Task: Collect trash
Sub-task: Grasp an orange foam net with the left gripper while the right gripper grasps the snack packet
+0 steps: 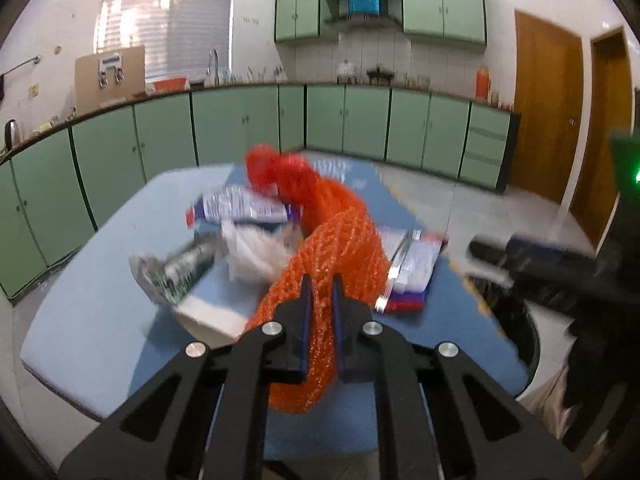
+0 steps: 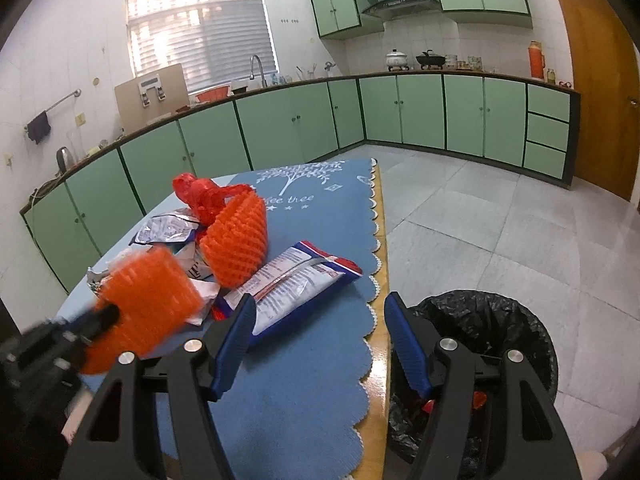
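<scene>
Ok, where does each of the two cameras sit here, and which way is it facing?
Left wrist: on the left gripper, facing across the blue table to the green cabinets; its jaws are shut on orange foam netting.
Right wrist: on the right gripper, open, over the table edge beside the black-lined trash bin.
Shared: netting, snack wrapper, bin, cabinets; each view shows the other gripper.
</scene>
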Demonstrator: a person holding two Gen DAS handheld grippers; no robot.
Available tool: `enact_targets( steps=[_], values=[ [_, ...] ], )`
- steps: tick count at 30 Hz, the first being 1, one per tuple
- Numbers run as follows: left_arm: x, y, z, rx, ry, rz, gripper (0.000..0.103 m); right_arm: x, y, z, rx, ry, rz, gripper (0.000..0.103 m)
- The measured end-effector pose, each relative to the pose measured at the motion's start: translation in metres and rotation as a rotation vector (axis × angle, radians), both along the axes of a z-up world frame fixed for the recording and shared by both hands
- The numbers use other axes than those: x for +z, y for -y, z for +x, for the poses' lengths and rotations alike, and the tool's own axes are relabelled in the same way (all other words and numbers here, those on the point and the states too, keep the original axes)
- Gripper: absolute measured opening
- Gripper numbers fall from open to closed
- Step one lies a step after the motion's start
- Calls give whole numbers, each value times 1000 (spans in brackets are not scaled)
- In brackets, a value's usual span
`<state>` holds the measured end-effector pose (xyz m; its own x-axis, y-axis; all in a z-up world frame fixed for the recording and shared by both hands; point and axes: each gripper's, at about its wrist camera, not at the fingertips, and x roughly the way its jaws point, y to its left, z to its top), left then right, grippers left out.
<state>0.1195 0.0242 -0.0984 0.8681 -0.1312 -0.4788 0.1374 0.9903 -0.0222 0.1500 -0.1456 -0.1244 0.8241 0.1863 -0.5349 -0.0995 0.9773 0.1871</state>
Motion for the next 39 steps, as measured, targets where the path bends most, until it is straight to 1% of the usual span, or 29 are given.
enact_targets(
  steps=[2, 5, 9, 12, 14, 20, 21, 22, 23, 25, 27, 31, 36, 39],
  values=[
    [10, -1, -3, 1, 42, -18, 8, -3, -4, 4, 6, -6, -1, 65],
    [16, 3, 1, 12, 72, -9, 8, -7, -10, 11, 8, -13, 4, 63],
    [11, 5, 15, 34, 75, -28, 8, -12, -21, 21, 7, -20, -6, 58],
    [6, 6, 20, 50, 79, -30, 8, -17, -27, 30, 0, -41, -10, 54],
    [1, 6, 23, 55, 67, -27, 8, -22, -31, 36, -3, -62, -13, 51],
    [-11, 0, 28, 52, 31, -33, 8, -35, -37, 48, 10, -131, -15, 38],
    [-12, 0, 28, 51, 28, -33, 8, -36, -38, 49, 15, -135, -14, 33],
    [-14, -2, 29, 49, 25, -32, 8, -37, -39, 50, 26, -139, -8, 26],
    [-15, -2, 29, 47, 21, -32, 8, -38, -39, 51, 36, -142, 0, 22],
    [-17, -2, 30, 46, 16, -32, 8, -37, -39, 50, 50, -137, 7, 8],
    [-17, -2, 30, 47, 15, -35, 8, -35, -40, 48, 56, -126, 3, 4],
    [-15, -5, 32, 47, 19, -36, 8, -25, -36, 42, 44, -90, -4, 3],
    [-9, 0, 29, 36, 40, -34, 8, -6, -21, 32, 13, -45, -12, 3],
    [-4, 4, 25, 28, 56, -35, 8, 7, -12, 24, -21, -11, -56, 3]
  ],
)
